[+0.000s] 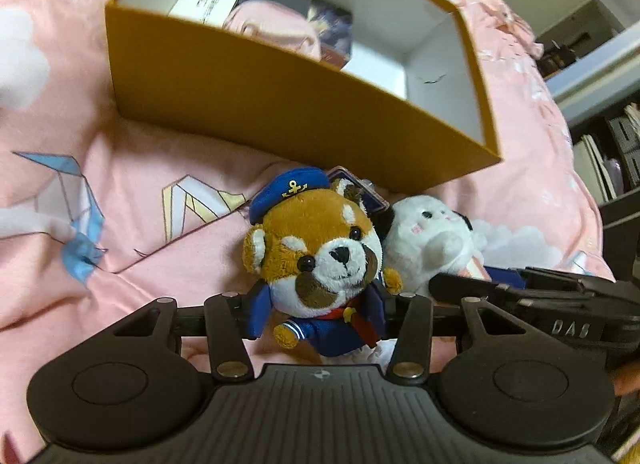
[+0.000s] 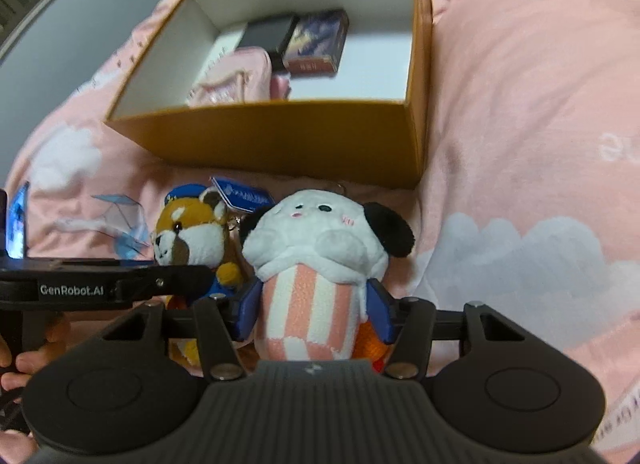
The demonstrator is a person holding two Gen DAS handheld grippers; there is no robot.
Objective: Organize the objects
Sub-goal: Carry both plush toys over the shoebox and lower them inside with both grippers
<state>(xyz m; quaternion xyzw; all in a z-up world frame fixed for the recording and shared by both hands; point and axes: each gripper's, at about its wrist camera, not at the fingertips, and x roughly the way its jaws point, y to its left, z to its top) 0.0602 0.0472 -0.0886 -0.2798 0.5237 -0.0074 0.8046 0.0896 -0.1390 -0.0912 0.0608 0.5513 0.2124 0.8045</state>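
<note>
Orange box (image 1: 280, 112) ahead, plush toys (image 2: 320, 248) before it

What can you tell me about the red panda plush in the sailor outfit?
The red panda plush is a small soft toy with orange and white fur, black bead eyes, a blue cap with a gold anchor, a navy sailor jacket and a red neckerchief. A blue tag hangs behind its head. It sits upright between the blue fingers of the left hand-held gripper, against the white plush, on the pink bedsheet before the open yellow box.
</note>
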